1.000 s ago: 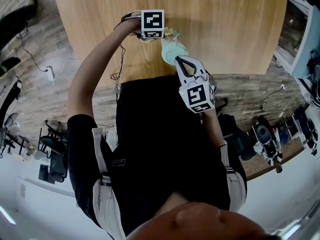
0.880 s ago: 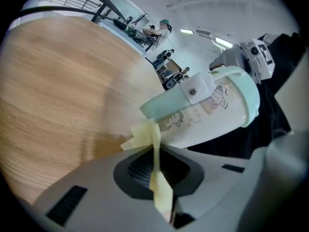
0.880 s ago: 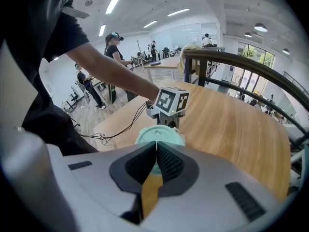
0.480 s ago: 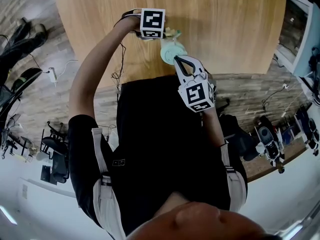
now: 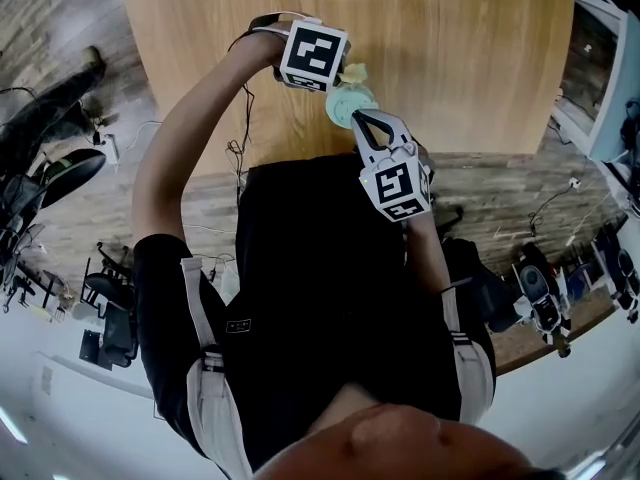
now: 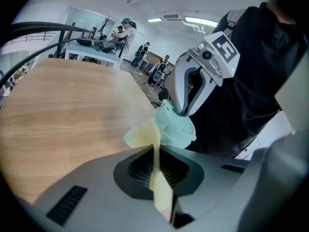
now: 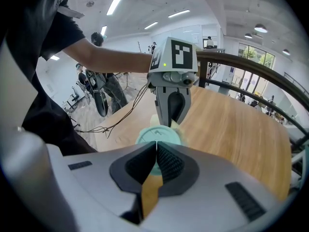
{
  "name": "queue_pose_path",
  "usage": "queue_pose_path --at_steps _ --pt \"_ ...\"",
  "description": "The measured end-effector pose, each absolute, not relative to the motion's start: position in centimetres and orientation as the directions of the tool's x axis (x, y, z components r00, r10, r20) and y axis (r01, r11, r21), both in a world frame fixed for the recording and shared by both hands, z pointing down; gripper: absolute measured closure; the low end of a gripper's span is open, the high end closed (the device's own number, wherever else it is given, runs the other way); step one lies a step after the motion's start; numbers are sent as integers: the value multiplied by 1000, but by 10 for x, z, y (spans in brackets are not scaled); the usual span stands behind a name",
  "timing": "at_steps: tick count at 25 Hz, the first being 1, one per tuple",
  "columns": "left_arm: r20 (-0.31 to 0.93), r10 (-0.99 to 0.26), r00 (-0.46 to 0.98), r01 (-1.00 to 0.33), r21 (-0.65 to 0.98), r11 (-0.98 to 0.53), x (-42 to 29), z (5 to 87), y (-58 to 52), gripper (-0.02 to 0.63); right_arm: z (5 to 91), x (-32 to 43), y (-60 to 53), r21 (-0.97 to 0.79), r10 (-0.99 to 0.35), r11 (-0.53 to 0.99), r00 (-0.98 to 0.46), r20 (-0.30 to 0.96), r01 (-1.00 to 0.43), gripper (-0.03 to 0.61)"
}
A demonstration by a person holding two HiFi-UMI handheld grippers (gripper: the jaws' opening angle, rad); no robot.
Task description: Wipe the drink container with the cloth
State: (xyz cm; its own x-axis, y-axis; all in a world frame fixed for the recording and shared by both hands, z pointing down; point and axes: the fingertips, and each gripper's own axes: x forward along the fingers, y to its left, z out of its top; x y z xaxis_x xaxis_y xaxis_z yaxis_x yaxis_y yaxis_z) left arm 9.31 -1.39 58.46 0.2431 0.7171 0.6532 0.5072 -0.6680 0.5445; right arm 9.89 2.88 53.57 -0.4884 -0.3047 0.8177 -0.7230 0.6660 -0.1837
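Wood-grain table [image 5: 460, 48] fills the space under my two tools, with open workshop floor around it. My left gripper [image 6: 157, 150] is clenched tight on the yellow cloth [image 6: 141, 134], which sticks out past the jaw tips as a crumpled fold. That fold presses against the side of the mint-green drink container [image 6: 177, 128] straight ahead of the jaws. My right gripper [image 7: 155, 154] comes at it from the opposite side, jaws pinched together on the near edge of the container, whose round lid [image 7: 158, 135] faces me just beyond the tips. From above, the container [image 5: 345, 104] sits between the two tools near the table's close edge, the left gripper [image 5: 342, 72] and the cloth [image 5: 357, 71] on its far side and the right gripper [image 5: 362, 121] on its near side. Beyond the table, other people stand among benches and chairs.
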Motion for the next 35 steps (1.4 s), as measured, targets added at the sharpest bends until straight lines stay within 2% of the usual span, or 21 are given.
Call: queue_pose_path --at_steps 10,24,35 --pt "680 726 107 544 571 -615 105 609 -13 580 537 96 27 -201 -298 665 -503 812 -719 546" --pt "645 764 -10 482 672 -562 125 661 -4 580 533 92 29 -238 -284 672 -541 792 -702 546" --pt "671 730 131 313 671 -672 132 703 -7 580 534 90 26 -241 -319 657 -554 769 -714 546"
